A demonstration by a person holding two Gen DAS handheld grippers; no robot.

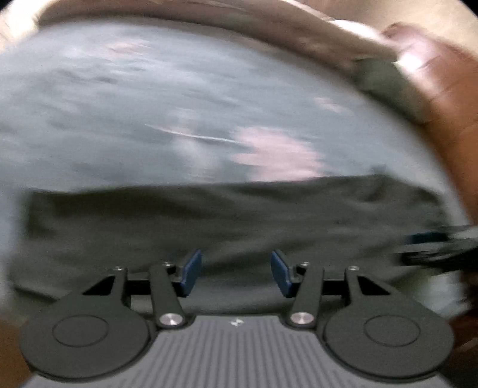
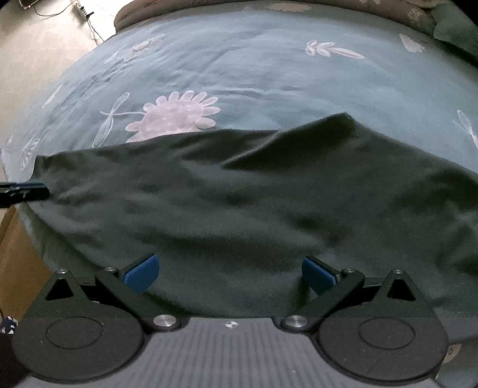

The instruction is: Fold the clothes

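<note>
A dark green garment point(image 2: 254, 203) lies spread across a blue-grey bedsheet point(image 2: 239, 65) printed with pale flowers. In the right wrist view my right gripper point(image 2: 230, 273) stands open just above the garment's near edge, with nothing between its blue pads point(image 2: 142, 273). The left gripper's tip point(image 2: 27, 191) shows at the garment's left corner. The left wrist view is motion-blurred; my left gripper point(image 1: 236, 273) is open over the same garment point(image 1: 233, 221), its pads point(image 1: 191, 271) holding nothing. The right gripper point(image 1: 439, 244) appears blurred at the garment's right end.
A brownish blanket point(image 2: 388, 9) and a green pillow point(image 2: 457, 27) lie at the bed's far end. Light floor with a power strip point(image 2: 82, 12) and cable lies to the left. A wooden bed side point(image 2: 18, 262) is at lower left.
</note>
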